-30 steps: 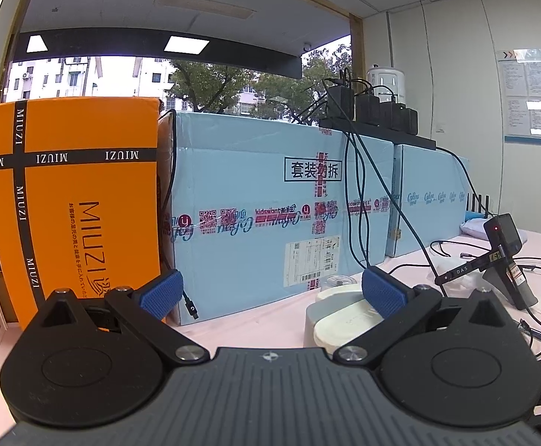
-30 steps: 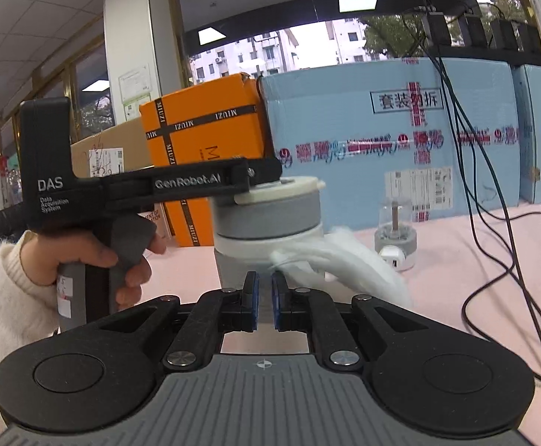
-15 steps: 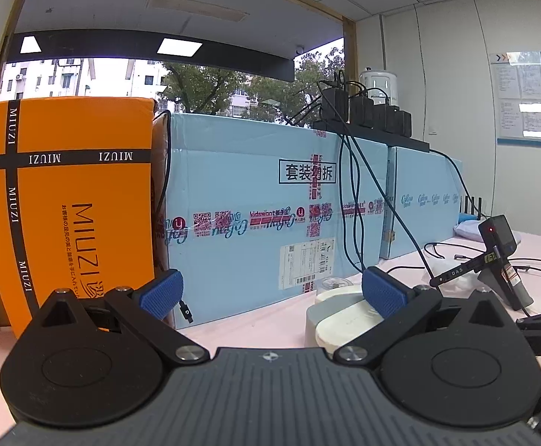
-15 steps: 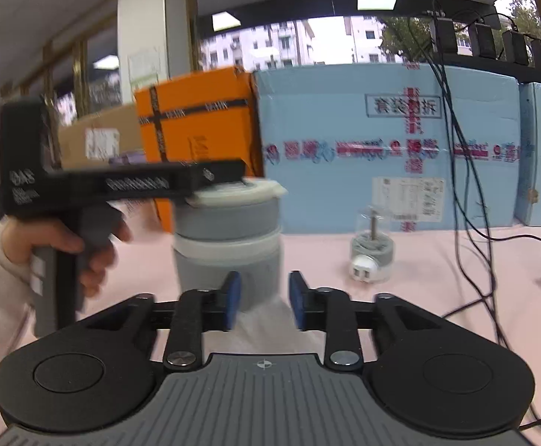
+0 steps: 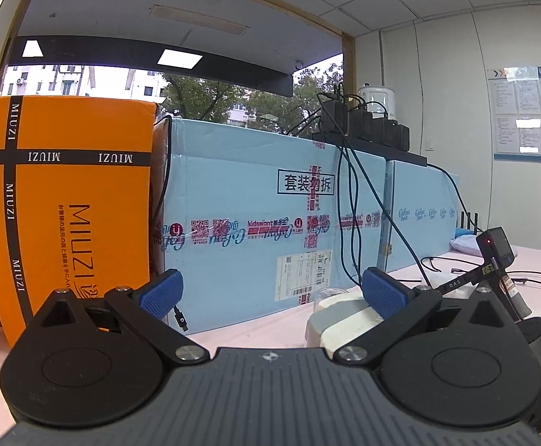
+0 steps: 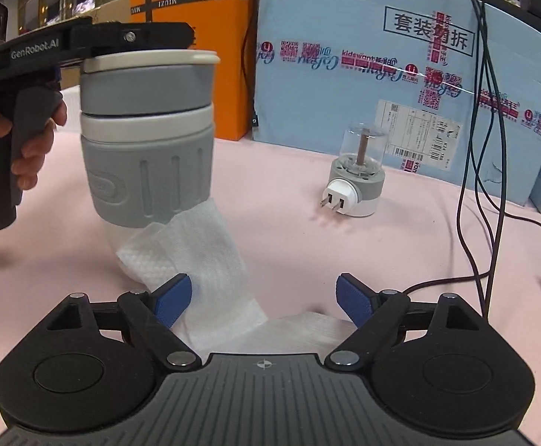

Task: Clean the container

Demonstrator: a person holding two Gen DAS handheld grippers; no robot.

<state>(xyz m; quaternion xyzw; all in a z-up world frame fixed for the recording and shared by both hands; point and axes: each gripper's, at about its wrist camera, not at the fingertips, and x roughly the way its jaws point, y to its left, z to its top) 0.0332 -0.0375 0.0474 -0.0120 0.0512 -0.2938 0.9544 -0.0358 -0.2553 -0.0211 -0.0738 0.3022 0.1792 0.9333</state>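
Right wrist view first: the right gripper (image 6: 264, 299) has its blue pads spread wide and its jaws are opening, with a white paper towel (image 6: 196, 256) lying slack on the pink table (image 6: 400, 252) between and beneath them, pinched by neither pad. Just past the towel's far end stands the grey and white container (image 6: 146, 133), upright with its lid on. The left gripper (image 6: 96, 37) reaches in from the left at lid height (whether it actually clamps the lid cannot be told from either view), held by a person's hand (image 6: 29, 145). In its own view, the left gripper (image 5: 270, 293) shows its pads spread wide, the container (image 5: 341, 319) beside the right one. Farther right sits a small plug-in device (image 6: 358, 174) under a clear dome. Behind stand an orange box (image 6: 192, 33) and a blue carton (image 6: 382, 74), black cables (image 6: 471, 148) hanging in front.
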